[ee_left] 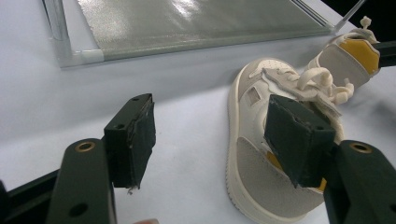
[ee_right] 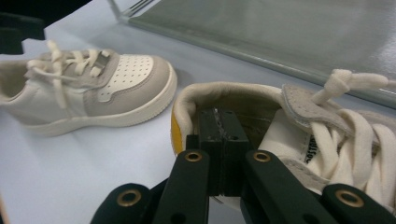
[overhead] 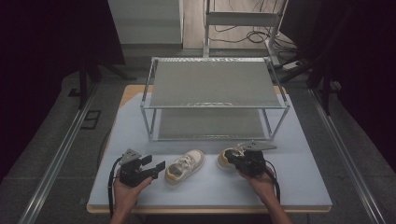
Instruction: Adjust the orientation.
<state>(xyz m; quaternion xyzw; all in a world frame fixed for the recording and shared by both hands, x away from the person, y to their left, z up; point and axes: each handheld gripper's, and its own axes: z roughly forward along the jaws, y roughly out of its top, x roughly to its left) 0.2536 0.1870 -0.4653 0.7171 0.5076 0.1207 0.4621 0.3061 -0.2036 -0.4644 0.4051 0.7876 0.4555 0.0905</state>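
Two small cream and grey shoes lie on the white mat in front of a metal rack. The left shoe (overhead: 185, 166) (ee_left: 254, 177) (ee_right: 116, 88) lies on its sole just right of my left gripper (overhead: 156, 163) (ee_left: 215, 126), which is open; its right pad (ee_left: 296, 135) overlaps the shoe's tongue and its left pad (ee_left: 133, 140) is over bare mat. My right gripper (overhead: 235, 161) (ee_right: 223, 140) is shut on the heel rim of the right shoe (overhead: 227, 155) (ee_right: 299, 126) (ee_left: 350, 56), which has a yellow heel lining.
The two-level metal rack (overhead: 212, 98) (ee_left: 187, 23) (ee_right: 280, 28) stands on the mat behind the shoes. The white mat (overhead: 289, 186) covers the wooden table; its front edge is just below the hands. Cables lie on the floor beyond.
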